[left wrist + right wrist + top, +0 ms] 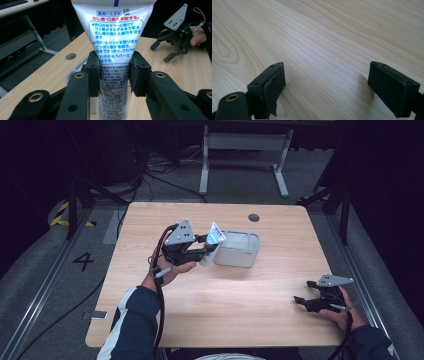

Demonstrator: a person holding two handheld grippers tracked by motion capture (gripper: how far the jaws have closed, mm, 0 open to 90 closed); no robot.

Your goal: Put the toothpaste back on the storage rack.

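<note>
Just left of the middle of the high view, the left hand-held gripper (207, 247) is clamping a white toothpaste tube (212, 242), its two black pads pressing on the tube's sides partway along its length. In the left gripper view the tube (113, 50) is standing upright between the jaws, its flat crimped end widening toward the top of the frame and blue and red print facing the camera. The tube is being held above the wooden surface (225, 310), just beside the left edge of a grey rectangular container (240, 251) that is sitting near the centre of the frame. At the lower right of the high view, the right hand-held gripper (307, 292) is resting low over the surface, well apart from the tube. In the right gripper view its jaws are standing wide apart with only bare wood grain (324, 50) between them.
</note>
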